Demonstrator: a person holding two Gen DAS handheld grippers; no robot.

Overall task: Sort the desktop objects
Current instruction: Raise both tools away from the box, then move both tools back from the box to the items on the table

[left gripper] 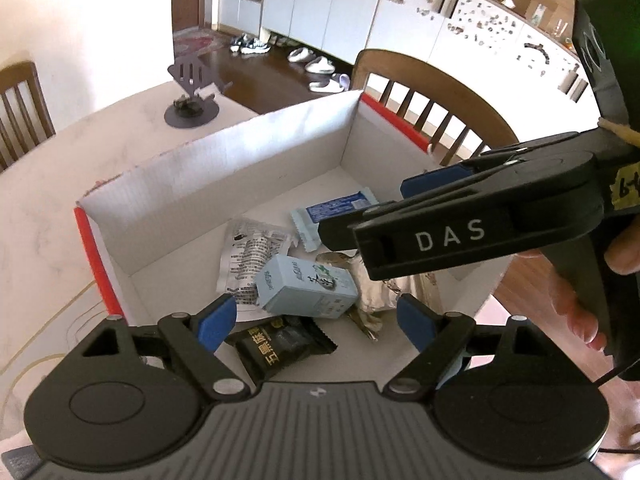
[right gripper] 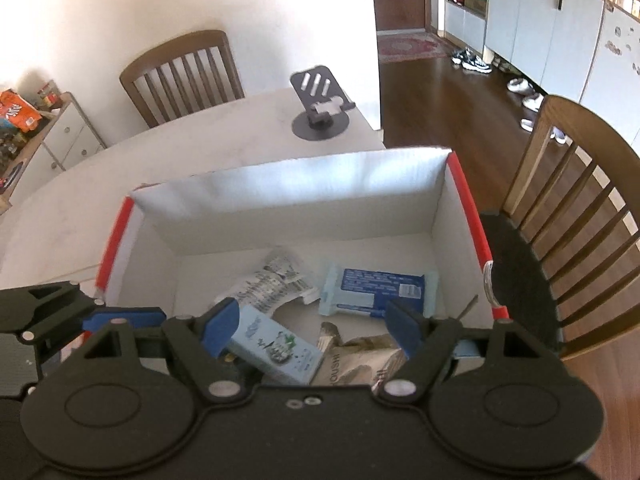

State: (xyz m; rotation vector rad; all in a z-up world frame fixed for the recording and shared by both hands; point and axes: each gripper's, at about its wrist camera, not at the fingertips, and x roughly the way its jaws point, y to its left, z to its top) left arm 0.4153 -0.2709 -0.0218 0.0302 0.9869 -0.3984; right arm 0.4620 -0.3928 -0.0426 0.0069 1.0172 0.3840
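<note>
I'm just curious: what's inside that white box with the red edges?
Inside the white box: a pale blue carton, a black snack packet, a blue-and-white wrapper, a clear printed packet and a silvery bag, partly hidden.

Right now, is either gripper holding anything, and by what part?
Nothing is held. The left gripper and right gripper both stand open above the box, pads clear of the packets.

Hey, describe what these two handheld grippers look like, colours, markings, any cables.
Both are black plastic with blue pads on the fingers. The left gripper has round pivot discs, silver rivets and a ribbed grey body. The right gripper matches; seen from the left camera, one of its fingers reads DAS in white, a yellowish handwritten label sits near the handle, and a thin black cable trails below.
</note>
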